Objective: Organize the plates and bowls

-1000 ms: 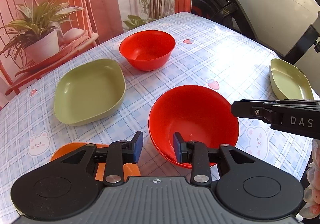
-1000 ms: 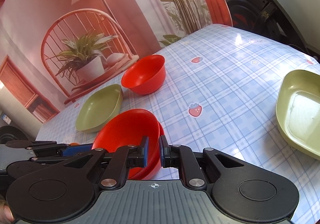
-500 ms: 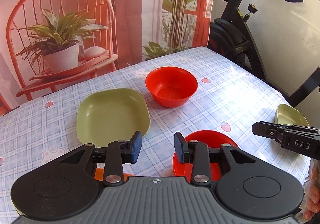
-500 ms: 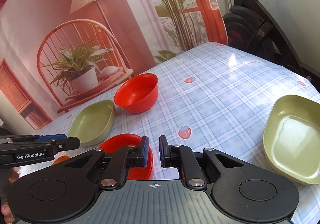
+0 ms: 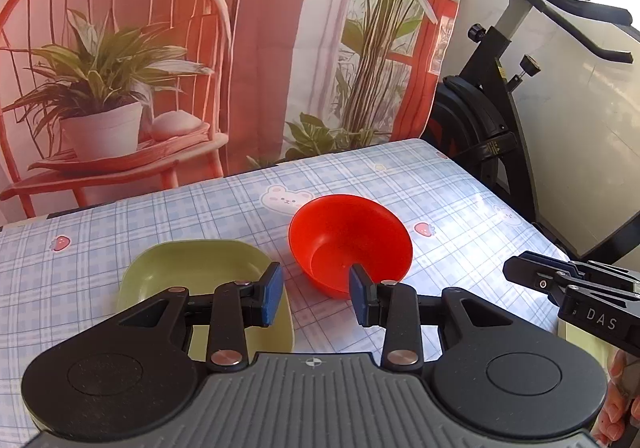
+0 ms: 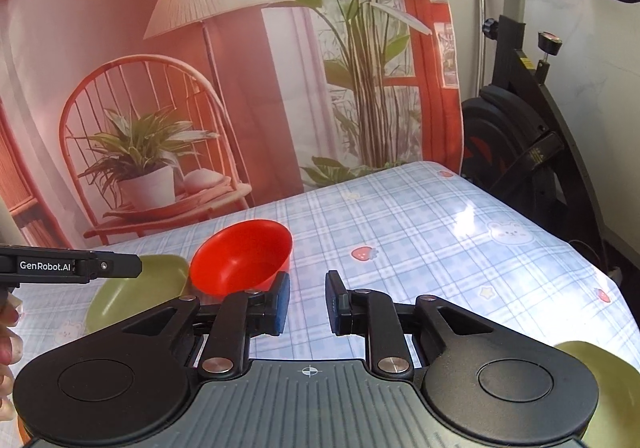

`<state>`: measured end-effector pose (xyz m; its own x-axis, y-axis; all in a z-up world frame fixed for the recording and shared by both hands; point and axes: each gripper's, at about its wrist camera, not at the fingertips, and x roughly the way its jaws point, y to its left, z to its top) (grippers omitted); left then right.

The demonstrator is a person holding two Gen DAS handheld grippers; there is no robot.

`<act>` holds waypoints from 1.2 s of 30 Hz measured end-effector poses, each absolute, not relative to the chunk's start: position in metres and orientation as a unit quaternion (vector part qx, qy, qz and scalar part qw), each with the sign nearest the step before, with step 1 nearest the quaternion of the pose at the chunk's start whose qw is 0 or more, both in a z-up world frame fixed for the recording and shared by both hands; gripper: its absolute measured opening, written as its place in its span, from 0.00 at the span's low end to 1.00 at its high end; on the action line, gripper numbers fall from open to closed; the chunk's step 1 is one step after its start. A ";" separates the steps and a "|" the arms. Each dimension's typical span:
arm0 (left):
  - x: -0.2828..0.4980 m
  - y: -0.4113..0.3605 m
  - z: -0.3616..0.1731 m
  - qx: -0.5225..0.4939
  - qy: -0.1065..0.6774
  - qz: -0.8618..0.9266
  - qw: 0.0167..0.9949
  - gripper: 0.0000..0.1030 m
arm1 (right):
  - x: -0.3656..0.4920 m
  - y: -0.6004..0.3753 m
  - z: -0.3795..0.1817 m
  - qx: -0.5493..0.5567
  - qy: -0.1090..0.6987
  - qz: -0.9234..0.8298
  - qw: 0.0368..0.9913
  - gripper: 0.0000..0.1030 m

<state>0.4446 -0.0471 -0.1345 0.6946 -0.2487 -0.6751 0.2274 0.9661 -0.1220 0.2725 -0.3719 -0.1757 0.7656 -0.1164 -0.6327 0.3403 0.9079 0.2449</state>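
Note:
A red bowl [image 5: 350,238] stands on the checked tablecloth; it also shows in the right wrist view [image 6: 240,256]. A green square plate [image 5: 192,272] lies left of it, seen too in the right wrist view [image 6: 136,288]. A second green plate [image 6: 616,388] lies at the right, mostly behind the right gripper body. My left gripper [image 5: 316,298] is open and empty, raised above the table before the red bowl. My right gripper [image 6: 307,302] is open and empty, raised right of the bowl. The nearer red bowls are hidden below both views.
The table [image 6: 440,248] has a blue plaid cloth with bears and strawberries. A printed backdrop [image 5: 200,47] hangs behind its far edge. An exercise bike [image 5: 500,127] stands past the right edge. The right gripper's side [image 5: 580,292] shows in the left wrist view.
Both grippers have lifted and pulled back from the near red bowls, which dropped out of view. The right gripper's jaws have opened wider. The far red bowl and green plate have not moved.

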 end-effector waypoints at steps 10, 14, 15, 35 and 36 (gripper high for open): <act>0.495 -0.049 -0.168 -0.034 0.396 -0.135 0.908 0.37 | 0.338 -0.379 -0.207 0.178 0.341 -0.083 0.919 0.22; 0.504 -0.048 -0.175 -0.041 0.401 -0.141 0.904 0.36 | 0.356 -0.379 -0.217 0.179 0.350 -0.080 0.916 0.26; 0.506 -0.047 -0.178 -0.042 0.405 -0.145 0.902 0.36 | 0.359 -0.379 -0.219 0.179 0.353 -0.081 0.915 0.26; 0.495 -0.047 -0.176 -0.044 0.400 -0.163 0.901 0.12 | 0.363 -0.380 -0.232 0.207 0.371 -0.096 0.900 0.10; 0.493 -0.047 -0.174 -0.045 0.400 -0.163 0.901 0.12 | 0.362 -0.380 -0.230 0.209 0.370 -0.096 0.900 0.10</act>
